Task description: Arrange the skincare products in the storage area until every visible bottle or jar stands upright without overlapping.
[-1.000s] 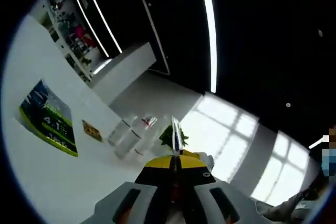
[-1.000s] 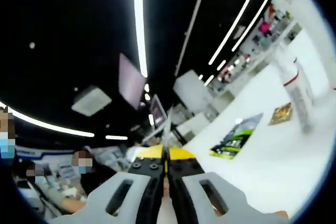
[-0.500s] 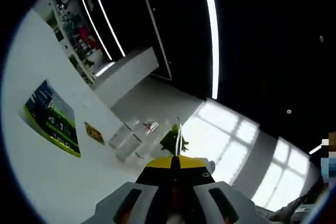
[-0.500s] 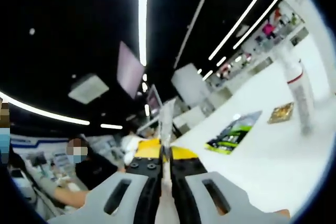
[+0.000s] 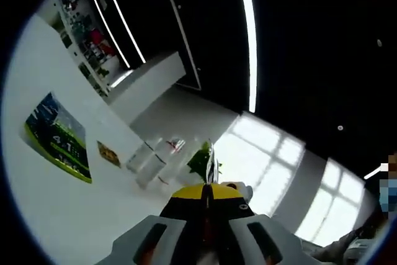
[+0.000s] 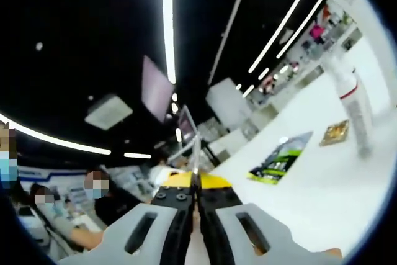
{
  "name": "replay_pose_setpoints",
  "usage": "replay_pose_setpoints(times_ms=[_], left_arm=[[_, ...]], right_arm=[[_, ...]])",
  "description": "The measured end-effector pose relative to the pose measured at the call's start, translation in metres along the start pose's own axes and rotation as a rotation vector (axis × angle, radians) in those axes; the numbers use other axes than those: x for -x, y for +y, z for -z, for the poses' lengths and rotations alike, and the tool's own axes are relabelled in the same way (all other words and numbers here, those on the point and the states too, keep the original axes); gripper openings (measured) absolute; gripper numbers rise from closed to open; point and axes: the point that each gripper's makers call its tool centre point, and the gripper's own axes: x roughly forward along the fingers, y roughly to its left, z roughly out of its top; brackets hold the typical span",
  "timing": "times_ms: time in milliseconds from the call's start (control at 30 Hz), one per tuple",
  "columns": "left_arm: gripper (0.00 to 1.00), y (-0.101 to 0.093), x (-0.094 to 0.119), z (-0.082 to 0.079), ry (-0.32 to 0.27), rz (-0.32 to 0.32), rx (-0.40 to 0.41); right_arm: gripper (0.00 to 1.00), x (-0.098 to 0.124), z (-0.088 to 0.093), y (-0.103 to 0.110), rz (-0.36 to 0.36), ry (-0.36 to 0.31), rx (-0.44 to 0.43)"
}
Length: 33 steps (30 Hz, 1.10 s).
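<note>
Two clear bottles [image 5: 155,156] are lying on the white table [image 5: 56,209] beyond the left gripper [image 5: 207,198], near a green card [image 5: 57,138] and a plant [image 5: 201,161]. Both grippers are sitting clenched, grasping nothing (jaws pressed together). Beside the right gripper [image 6: 196,198], a white tube [image 6: 353,107] is leaning across the table.

- A white surface [image 5: 56,209] runs tilted across the left gripper view; it also shows in the right gripper view [image 6: 322,190].
- A green-edged printed sheet [image 5: 57,138] lies flat on it.
- A small orange card [image 5: 108,154] lies near the sheet.
- Clear bottles [image 5: 152,156] stand beyond the card.
- A white tube with a red band [image 6: 353,113] stands on it.
</note>
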Motion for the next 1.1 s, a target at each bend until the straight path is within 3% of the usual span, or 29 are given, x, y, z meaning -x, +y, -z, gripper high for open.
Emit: replay_pose_setpoints(times_ms=[200,467,600,767,900,967,1033,1100], left_arm=[[0.03,0.0,0.0,0.004,0.009,-0.019,-0.048],[0.01,0.002,0.001,-0.002,-0.008,-0.002,-0.006],[0.0,0.007,0.0,0.001,0.016,-0.026,0.003],[0.0,0.01,-0.003,0.003,0.046,-0.042,-0.043],[0.0,0.016,-0.002,-0.001,0.049,-0.051,-0.032],[0.0,0.022,-0.002,-0.006,0.047,-0.073,-0.046],[0.0,0.029,-0.003,-0.009,0.044,-0.094,-0.064],[0.0,0.037,-0.003,-0.018,0.02,-0.104,-0.014]], right_arm=[[0.0,0.003,-0.003,0.0,0.005,-0.016,-0.027],[0.0,0.002,-0.003,-0.004,0.004,-0.003,-0.034],[0.0,0.002,-0.006,-0.01,0.023,-0.013,-0.032],[0.0,0.004,-0.008,-0.01,0.029,-0.026,-0.043],[0.01,0.003,-0.007,-0.012,0.036,-0.024,-0.03],[0.04,0.004,-0.005,-0.018,0.071,-0.013,0.022],[0.07,0.005,-0.011,-0.027,0.13,-0.047,0.034],[0.08,0.012,-0.025,-0.028,0.142,-0.116,0.063]])
